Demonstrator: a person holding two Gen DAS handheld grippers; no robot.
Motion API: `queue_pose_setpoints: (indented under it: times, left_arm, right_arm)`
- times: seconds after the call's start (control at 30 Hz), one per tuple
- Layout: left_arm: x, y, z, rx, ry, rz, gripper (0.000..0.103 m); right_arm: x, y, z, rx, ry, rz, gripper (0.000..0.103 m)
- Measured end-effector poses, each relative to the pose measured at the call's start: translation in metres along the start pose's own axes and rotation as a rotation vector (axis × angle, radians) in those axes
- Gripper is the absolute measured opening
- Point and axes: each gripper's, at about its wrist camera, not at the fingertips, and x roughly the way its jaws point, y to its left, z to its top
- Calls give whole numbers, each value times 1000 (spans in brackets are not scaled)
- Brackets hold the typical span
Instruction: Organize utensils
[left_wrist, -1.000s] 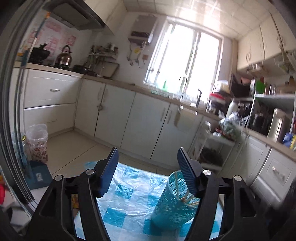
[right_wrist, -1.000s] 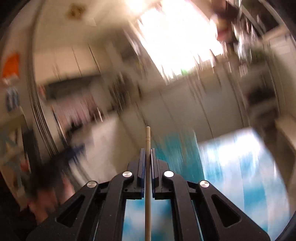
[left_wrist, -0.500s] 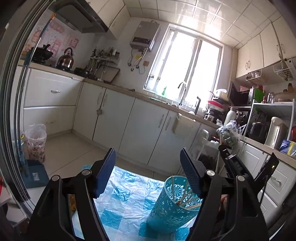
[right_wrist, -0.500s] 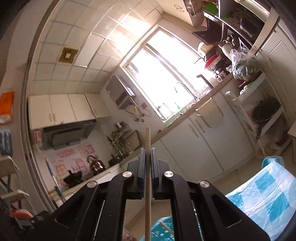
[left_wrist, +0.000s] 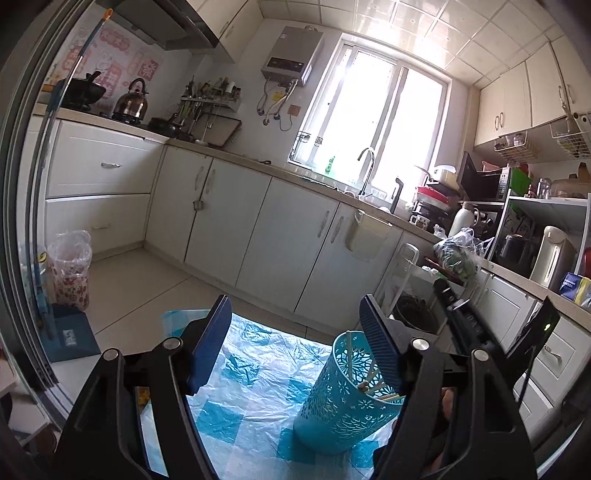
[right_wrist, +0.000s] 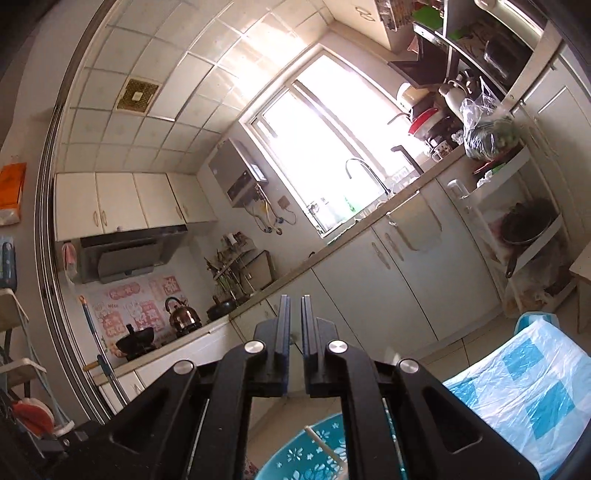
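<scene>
A turquoise perforated utensil holder (left_wrist: 341, 402) stands upright on a blue-and-white checked plastic sheet (left_wrist: 243, 391). Several wooden chopsticks (left_wrist: 373, 384) lean inside it. My left gripper (left_wrist: 295, 339) is wide open and empty, just behind and above the holder. My right gripper (right_wrist: 294, 332) is directly above the holder's rim (right_wrist: 295, 454), its jaws slightly apart with nothing between them. A chopstick (right_wrist: 325, 448) lies in the holder below it. The right gripper's body (left_wrist: 476, 332) shows at the right of the left wrist view.
White kitchen cabinets (left_wrist: 288, 236) and a countertop with a sink tap (left_wrist: 367, 166) run behind the table. A wire rack with a pan (left_wrist: 417, 314) stands to the right. A lined waste bin (left_wrist: 70, 266) sits on the floor at left.
My right gripper has opened a little and the chopstick it held has dropped into the holder. The right gripper has tipped over the holder. The left gripper stays open.
</scene>
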Motion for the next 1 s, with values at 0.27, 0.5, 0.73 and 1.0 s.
queue_pose_setpoints:
  times: [0.27,0.5,0.73,1.0]
  left_arm:
    - [3,2,-5,-5,16,10,68]
    - [8,5,-6,-7,48,3,68]
    - [19,-14,3,75,103,-50,69]
    - [-4,-34,-9,161,206,-18,83]
  right_arm:
    - [-7,-10,-9,25,72,-15,7]
    - [-9,-30,0,78,206,-59,27]
    - [-55,-16,-2,11,324,-88,32]
    - [-101,29,-34,-166,488,-212,46]
